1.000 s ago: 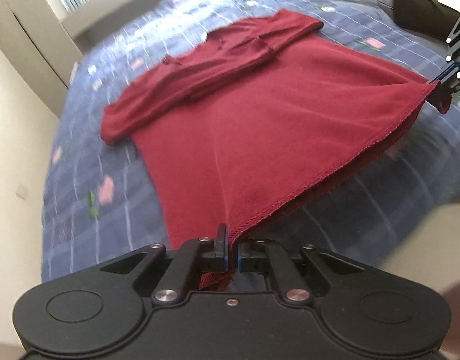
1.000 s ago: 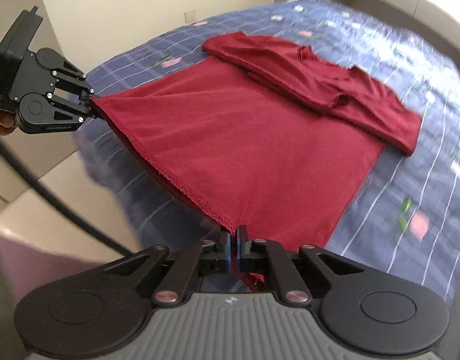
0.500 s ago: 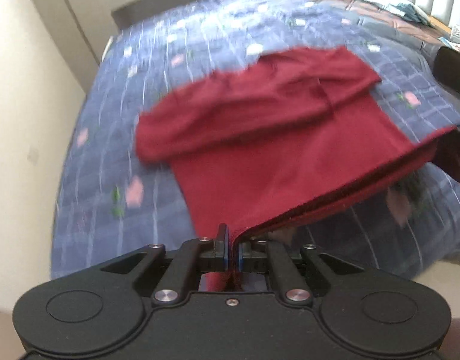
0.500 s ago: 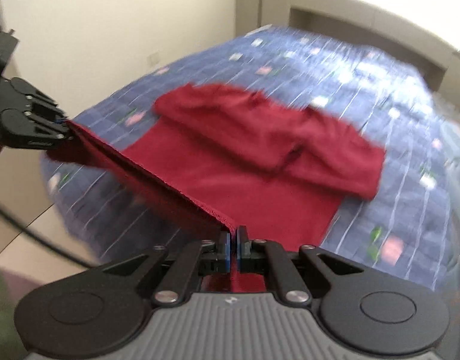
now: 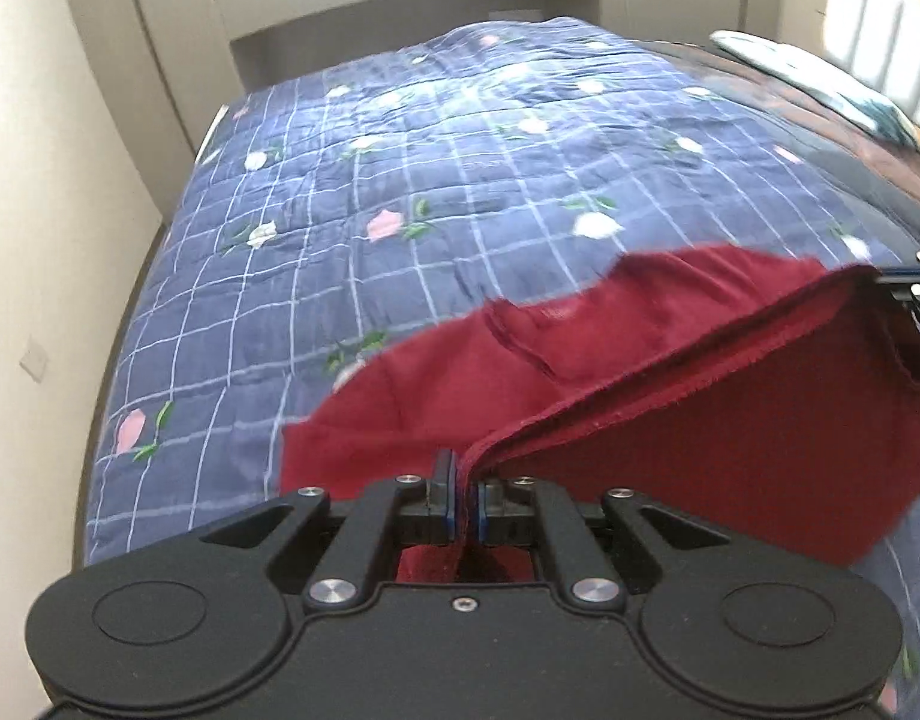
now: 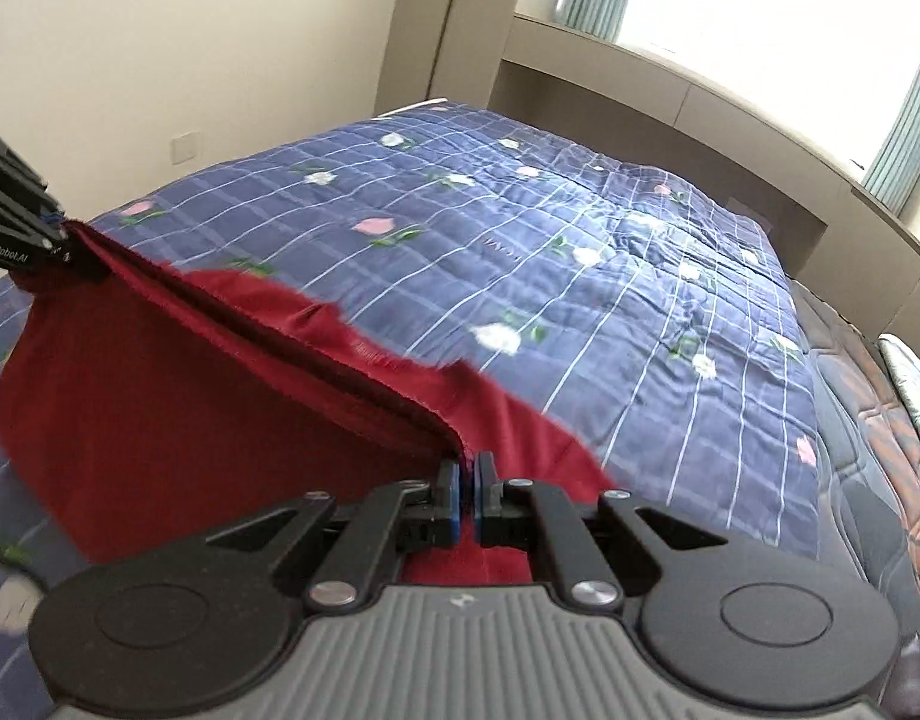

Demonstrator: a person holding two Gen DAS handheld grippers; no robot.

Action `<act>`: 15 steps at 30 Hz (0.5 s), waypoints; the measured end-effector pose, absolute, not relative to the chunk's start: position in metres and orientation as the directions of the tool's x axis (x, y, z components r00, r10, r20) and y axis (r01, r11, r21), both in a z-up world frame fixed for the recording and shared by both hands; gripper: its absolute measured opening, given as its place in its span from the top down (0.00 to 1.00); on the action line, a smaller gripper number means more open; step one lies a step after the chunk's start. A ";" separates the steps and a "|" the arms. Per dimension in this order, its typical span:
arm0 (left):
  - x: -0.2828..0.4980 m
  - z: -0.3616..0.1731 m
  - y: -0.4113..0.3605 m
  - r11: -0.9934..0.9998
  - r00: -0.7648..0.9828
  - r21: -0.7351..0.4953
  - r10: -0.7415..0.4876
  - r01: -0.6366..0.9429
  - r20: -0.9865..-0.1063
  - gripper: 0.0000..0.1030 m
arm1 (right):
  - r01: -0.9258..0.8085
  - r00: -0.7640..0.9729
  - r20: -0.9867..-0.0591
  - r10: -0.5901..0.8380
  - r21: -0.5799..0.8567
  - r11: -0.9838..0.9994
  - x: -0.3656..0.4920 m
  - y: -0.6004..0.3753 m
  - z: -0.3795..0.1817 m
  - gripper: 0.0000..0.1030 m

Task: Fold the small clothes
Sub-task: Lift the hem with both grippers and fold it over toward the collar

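1. Now both the left gripper point(image 5: 465, 495) and right gripper point(image 6: 466, 495) pinch the red shirt's point(image 5: 730, 420) hem, lifted over the bed.
2. Blue flowered quilt point(image 6: 580, 240) fills the middle.
3. Bright window point(image 6: 760, 18) sits upper right; cream wall point(image 6: 190, 48) upper left.

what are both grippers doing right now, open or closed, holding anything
Left gripper: closed, pinching the hem of the red shirt.
Right gripper: closed, pinching the same hem at its other corner.
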State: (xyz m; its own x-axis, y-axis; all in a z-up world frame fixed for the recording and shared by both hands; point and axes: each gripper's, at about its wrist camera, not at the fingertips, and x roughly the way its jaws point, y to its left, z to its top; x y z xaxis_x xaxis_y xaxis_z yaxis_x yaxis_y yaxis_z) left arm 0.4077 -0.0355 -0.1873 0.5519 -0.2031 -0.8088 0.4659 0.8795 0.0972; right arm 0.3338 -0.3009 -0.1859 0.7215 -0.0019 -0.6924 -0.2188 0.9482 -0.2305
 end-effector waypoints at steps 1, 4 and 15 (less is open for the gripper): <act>0.420 -0.189 -0.036 0.881 0.552 0.092 -0.206 0.464 -0.808 0.94 | -0.209 0.721 -0.693 -0.013 -0.235 0.949 0.347 -0.303 -0.188 0.96; 0.458 -0.197 -0.043 0.878 0.548 0.092 -0.209 0.470 -0.810 0.93 | -0.179 0.712 -0.701 -0.035 -0.229 0.957 0.384 -0.308 -0.196 0.96; 0.552 -0.264 -0.054 0.887 0.419 0.045 -0.172 0.460 -0.892 0.81 | -0.127 0.604 -0.796 -0.033 -0.136 0.982 0.462 -0.323 -0.252 0.95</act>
State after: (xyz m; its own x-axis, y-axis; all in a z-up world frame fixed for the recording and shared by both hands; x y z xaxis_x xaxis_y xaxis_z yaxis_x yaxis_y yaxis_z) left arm 0.5524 -0.0539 -0.2636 0.4191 -0.1717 -0.8915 0.4596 0.8869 0.0453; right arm 0.4621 -0.3235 -0.2523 0.6039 -0.0325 -0.7964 -0.1270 0.9825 -0.1364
